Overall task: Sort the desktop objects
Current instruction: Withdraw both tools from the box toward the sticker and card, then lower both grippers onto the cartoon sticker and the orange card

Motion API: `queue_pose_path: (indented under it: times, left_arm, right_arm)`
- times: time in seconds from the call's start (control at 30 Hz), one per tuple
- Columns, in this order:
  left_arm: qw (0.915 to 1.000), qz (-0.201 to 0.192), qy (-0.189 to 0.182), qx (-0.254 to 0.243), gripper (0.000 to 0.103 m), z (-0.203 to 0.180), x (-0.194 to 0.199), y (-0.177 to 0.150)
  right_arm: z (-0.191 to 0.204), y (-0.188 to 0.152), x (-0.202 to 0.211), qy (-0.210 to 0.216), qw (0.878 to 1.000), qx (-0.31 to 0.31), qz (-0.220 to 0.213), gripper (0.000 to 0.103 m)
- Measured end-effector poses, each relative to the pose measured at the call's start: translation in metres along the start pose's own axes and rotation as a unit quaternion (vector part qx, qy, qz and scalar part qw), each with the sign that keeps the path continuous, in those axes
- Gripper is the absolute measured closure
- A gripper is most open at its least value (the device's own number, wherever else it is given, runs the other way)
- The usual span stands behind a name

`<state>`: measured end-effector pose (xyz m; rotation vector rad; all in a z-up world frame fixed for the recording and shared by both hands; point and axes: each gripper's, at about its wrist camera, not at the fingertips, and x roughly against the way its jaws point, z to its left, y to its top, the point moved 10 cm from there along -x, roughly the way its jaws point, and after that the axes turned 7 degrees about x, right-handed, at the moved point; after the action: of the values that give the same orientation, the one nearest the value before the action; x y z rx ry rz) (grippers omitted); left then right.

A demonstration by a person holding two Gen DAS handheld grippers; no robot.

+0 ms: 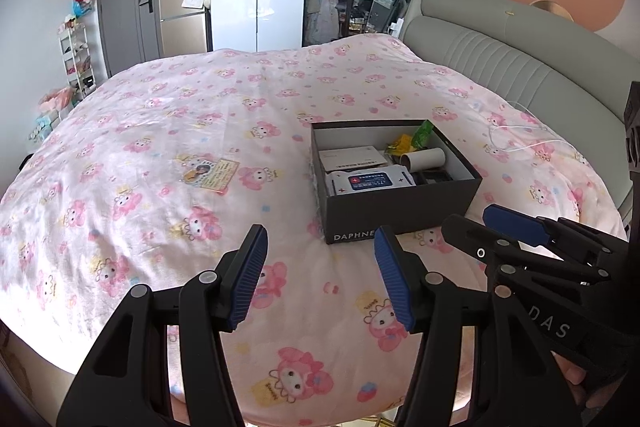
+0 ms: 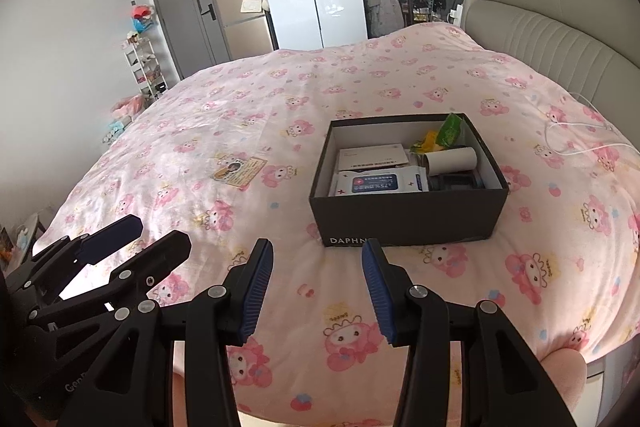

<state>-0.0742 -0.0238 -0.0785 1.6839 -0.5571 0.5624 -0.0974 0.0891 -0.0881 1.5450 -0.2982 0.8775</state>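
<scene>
Both tools, left [image 1: 320, 247] and right [image 2: 318, 259], agape, empty above pink-quilted bed [image 1: 160, 147] in bedroom.

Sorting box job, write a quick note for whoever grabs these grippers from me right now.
Left gripper open, empty; right gripper open, empty; both hover over the bed's near edge.
Black box sits on the pink duvet, already holding a wipes pack, white envelope, cardboard tube and green packet.
Left: the card lying on the duvet, left of the box.
</scene>
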Motion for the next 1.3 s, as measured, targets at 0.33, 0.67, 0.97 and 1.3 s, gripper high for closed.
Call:
queue_pose_path:
  times: [0.33, 0.67, 0.97, 1.3]
  left_arm:
    - [0.9996, -0.006, 0.019, 0.022, 0.046, 0.039, 0.013, 0.000]
    - [0.9966, -0.009, 0.056, 0.060, 0.046, 0.102, 0.018, -0.002]
    - [0.9937, 0.003, 0.064, 0.092, 0.046, 0.145, -0.005, -0.003]
    - [0.9917, 0.018, 0.057, 0.114, 0.047, 0.180, -0.066, 0.012]
  right_arm:
    - [0.039, 0.006, -0.007, 0.026, 0.999, 0.030, -0.002, 0.061]
    - [0.096, 0.016, -0.029, 0.068, 0.995, 0.070, -0.002, 0.061]
    - [0.132, 0.024, -0.065, 0.087, 0.992, 0.095, 0.012, 0.061]
    - [0.141, 0.042, -0.126, 0.075, 0.992, 0.098, 0.033, 0.061]
